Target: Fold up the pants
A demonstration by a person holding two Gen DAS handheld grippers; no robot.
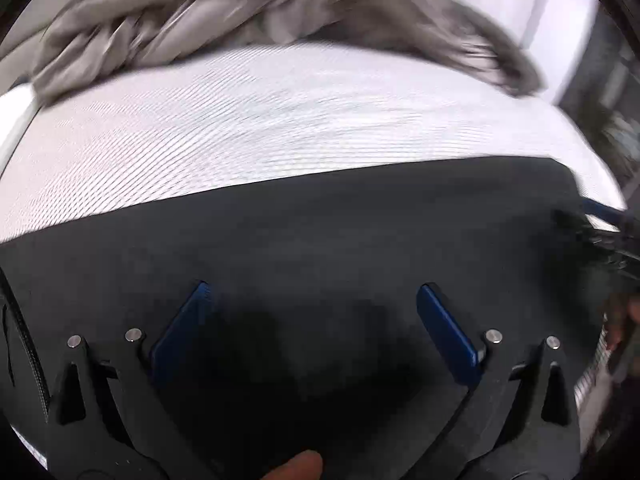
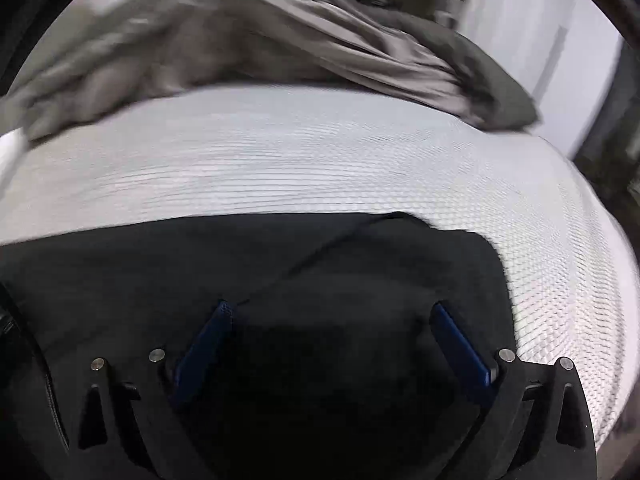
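left gripper (image 1: 312, 292) is spread wide, nothing between its blue fingers (image 1: 446, 330), hovering over the black pants (image 1: 320, 232). right gripper (image 2: 332, 312) is likewise parted and empty above the same cloth. the pants lie flat on the near side of the white bed (image 2: 320, 160), with a fairly straight far edge. a grey blanket (image 1: 240, 12) is heaped beyond. they look partly folded; how many folds remain i can't judge.
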